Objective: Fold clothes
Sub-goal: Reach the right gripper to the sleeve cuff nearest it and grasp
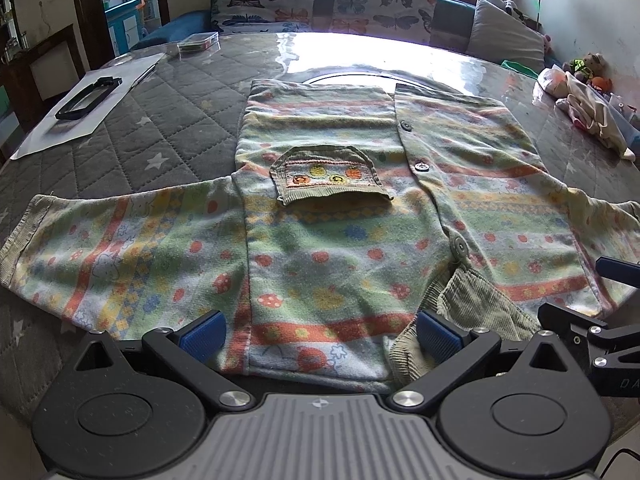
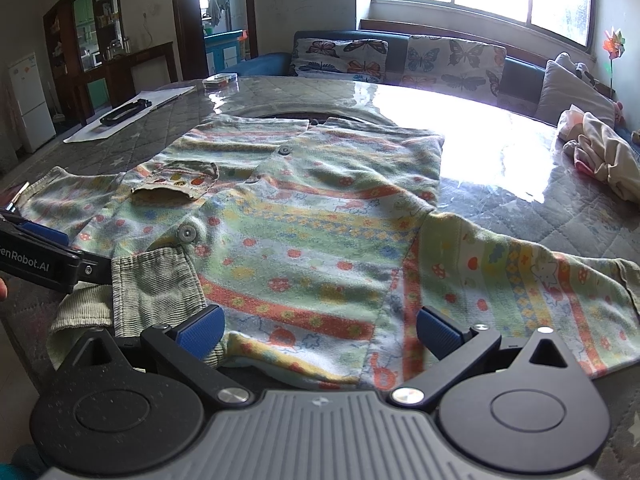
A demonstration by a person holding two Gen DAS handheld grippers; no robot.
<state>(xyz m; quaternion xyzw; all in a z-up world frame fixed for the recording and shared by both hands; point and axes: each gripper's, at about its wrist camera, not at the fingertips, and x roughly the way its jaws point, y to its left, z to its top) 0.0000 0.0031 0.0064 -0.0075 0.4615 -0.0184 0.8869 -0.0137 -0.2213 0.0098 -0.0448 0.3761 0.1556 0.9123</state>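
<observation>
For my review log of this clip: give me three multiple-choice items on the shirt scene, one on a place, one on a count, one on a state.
1. Where does the shirt lie?
A. flat on the table
B. on the sofa
C. in a basket

2. How many buttons show down its front?
A. one
B. three
C. six

3. How do both claws stand?
A. shut on a sleeve
B. shut on nothing
C. open, holding nothing

A: spread on the quilted tabletop.
B: three buttons along the placket in the left view.
C: left claw and right claw show wide-apart pads above the cloth.
</observation>
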